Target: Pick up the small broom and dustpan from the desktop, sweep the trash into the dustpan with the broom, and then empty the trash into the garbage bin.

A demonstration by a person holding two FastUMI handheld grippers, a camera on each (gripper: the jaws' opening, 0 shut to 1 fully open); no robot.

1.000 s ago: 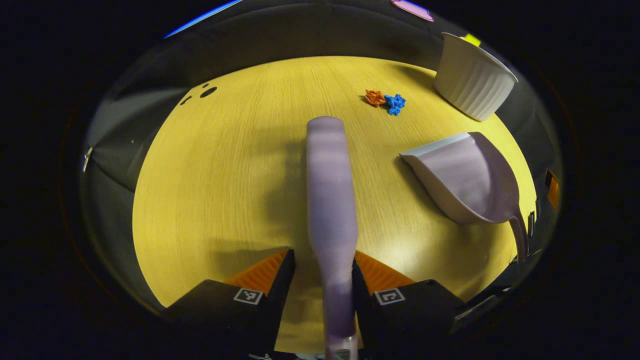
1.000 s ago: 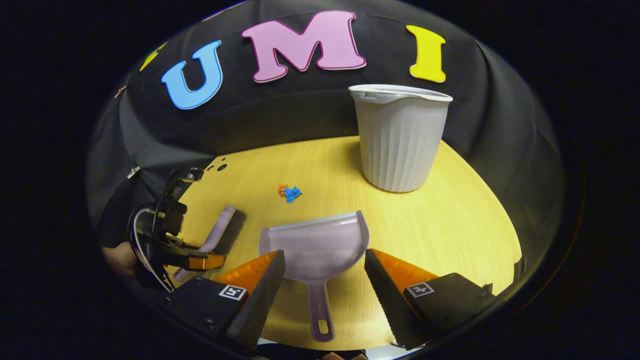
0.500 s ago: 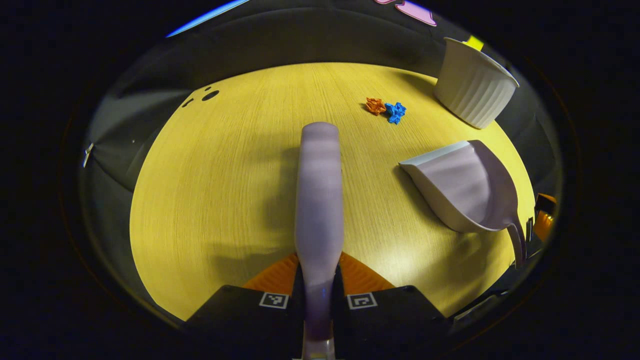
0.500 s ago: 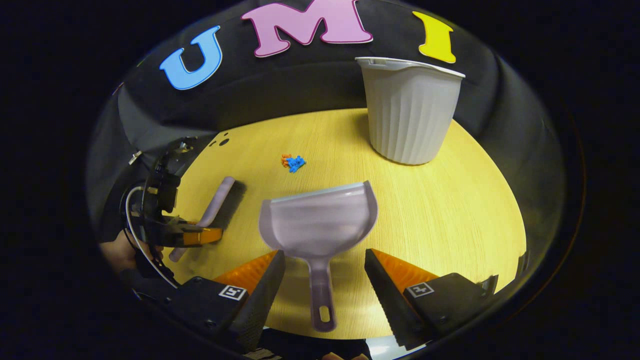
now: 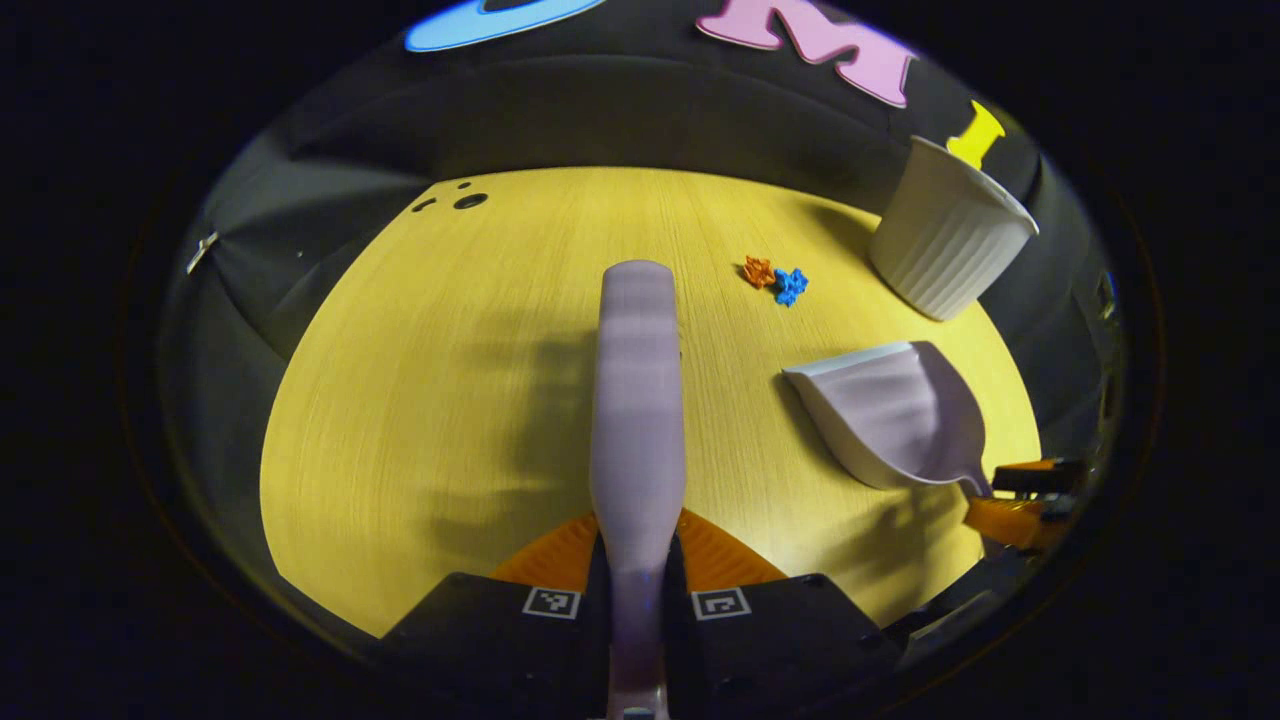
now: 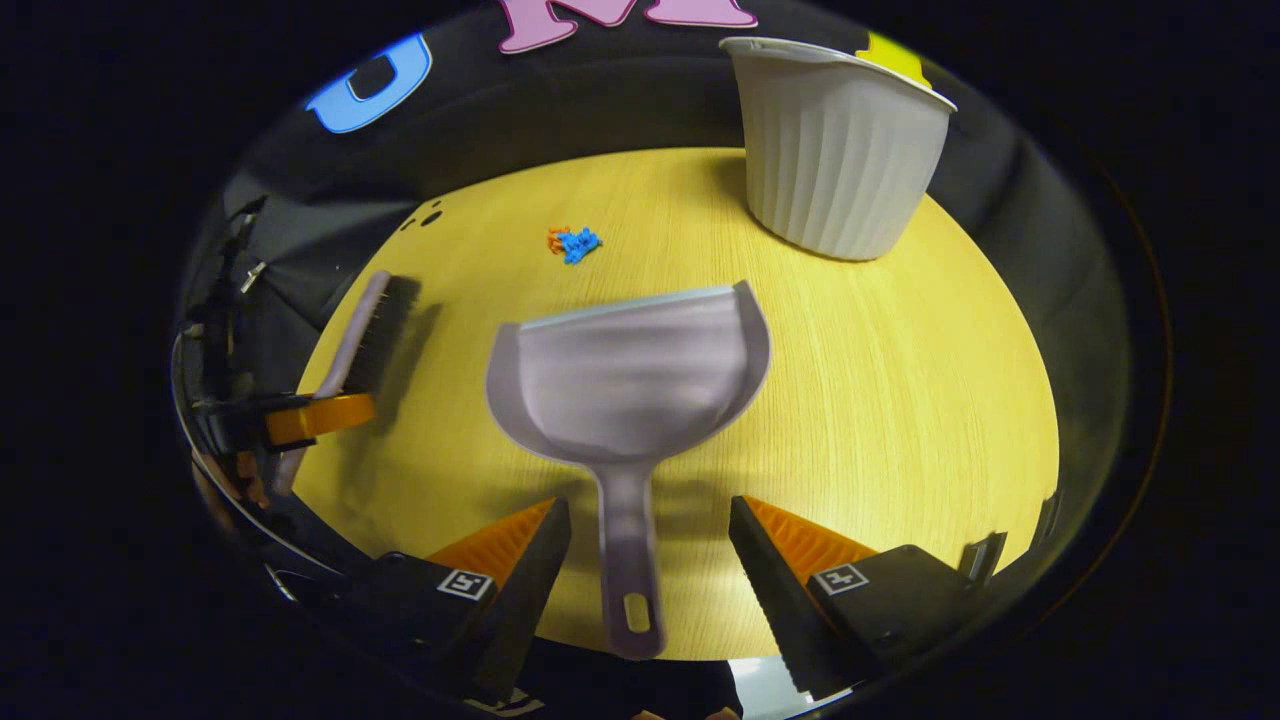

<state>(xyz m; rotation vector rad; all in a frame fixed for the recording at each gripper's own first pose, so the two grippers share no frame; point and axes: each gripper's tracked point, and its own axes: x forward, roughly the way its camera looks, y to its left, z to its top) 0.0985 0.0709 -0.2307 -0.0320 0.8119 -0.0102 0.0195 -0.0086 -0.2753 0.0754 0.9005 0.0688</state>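
Since the left gripper (image 5: 636, 560) closed: broom (image 5: 637, 400) off desktop (image 5: 400, 400).

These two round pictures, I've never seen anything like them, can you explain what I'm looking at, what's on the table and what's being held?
Each picture comes from a fisheye camera riding on a hand-held two-finger gripper; a person holds one in each hand, and there is no robot arm.

In the left gripper view, the left gripper is shut on the handle of a small broom.

In the right gripper view, the right gripper is open, its fingers on either side of the dustpan handle, not touching it. The dustpan lies on the yellow wooden table.

Farther off lie two crumpled scraps, one orange, one blue: the trash. The ribbed white garbage bin stands upright at the table's far edge.
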